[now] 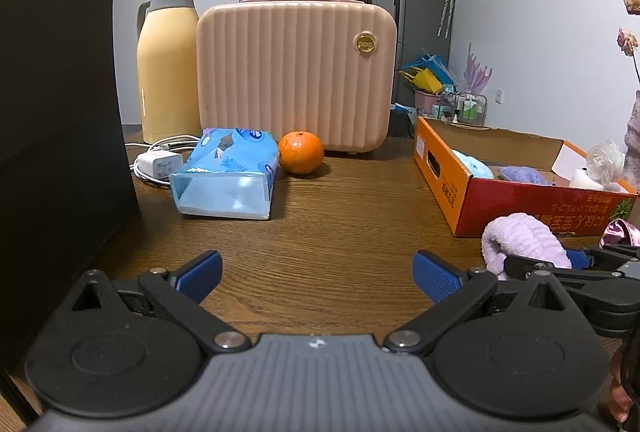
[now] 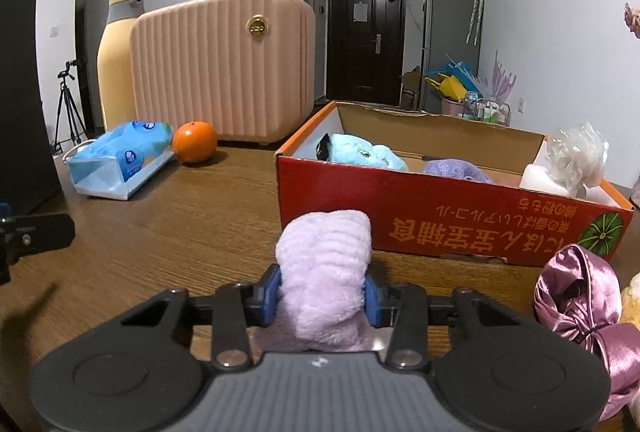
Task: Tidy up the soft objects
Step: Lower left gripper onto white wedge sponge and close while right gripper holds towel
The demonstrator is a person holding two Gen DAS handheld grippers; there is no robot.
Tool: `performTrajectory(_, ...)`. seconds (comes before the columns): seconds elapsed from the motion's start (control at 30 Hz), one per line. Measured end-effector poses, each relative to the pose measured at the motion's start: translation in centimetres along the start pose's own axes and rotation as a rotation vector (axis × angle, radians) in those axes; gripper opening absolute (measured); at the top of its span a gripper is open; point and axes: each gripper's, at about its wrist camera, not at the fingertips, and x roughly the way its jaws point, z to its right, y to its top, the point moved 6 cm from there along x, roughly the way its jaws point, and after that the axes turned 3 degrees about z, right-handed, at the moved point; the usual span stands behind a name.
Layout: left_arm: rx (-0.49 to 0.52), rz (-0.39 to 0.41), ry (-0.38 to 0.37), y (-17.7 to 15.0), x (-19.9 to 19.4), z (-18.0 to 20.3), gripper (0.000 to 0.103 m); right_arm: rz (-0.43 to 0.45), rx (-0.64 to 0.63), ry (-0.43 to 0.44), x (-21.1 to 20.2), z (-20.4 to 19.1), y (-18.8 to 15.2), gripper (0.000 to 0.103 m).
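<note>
Right gripper [image 2: 323, 296] clamped on lilac plush roll [image 2: 324, 272] near red box [image 2: 440, 228]; left gripper [image 1: 318, 274] wide open, holding nothing.

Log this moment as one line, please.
right gripper: shut on lilac plush roll | left gripper: open | cardboard box: ahead

Thermos [image 2: 116, 60] mostly hidden behind the pink case [image 2: 224, 68]. Blue plush [image 2: 366, 152] and purple cloth [image 2: 456, 168] in the cardboard box [image 2: 460, 228]: lower parts hidden by the front wall. Yellowish fuzzy thing [image 2: 631, 296] cut by right edge, can't identify. Satin scrunchie [image 1: 620, 232] partly behind the right gripper [image 1: 576, 259]. Black panel [image 1: 60, 112] cropped at left edge. Case badge [image 1: 366, 43] lettering too small to read.
</note>
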Motion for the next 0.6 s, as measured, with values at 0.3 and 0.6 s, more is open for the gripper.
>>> performTrajectory(0.3, 0.0, 0.001, -0.001, 0.0, 0.0, 0.1, 0.103, 0.069, -0.004, 0.007, -1.4, 0.1, 0.3, 0.029)
performTrajectory(0.6, 0.001, 0.003, 0.018, -0.1, 0.2, 0.1, 0.103, 0.121, 0.01, -0.01, -2.7, 0.9, 0.7, 0.029)
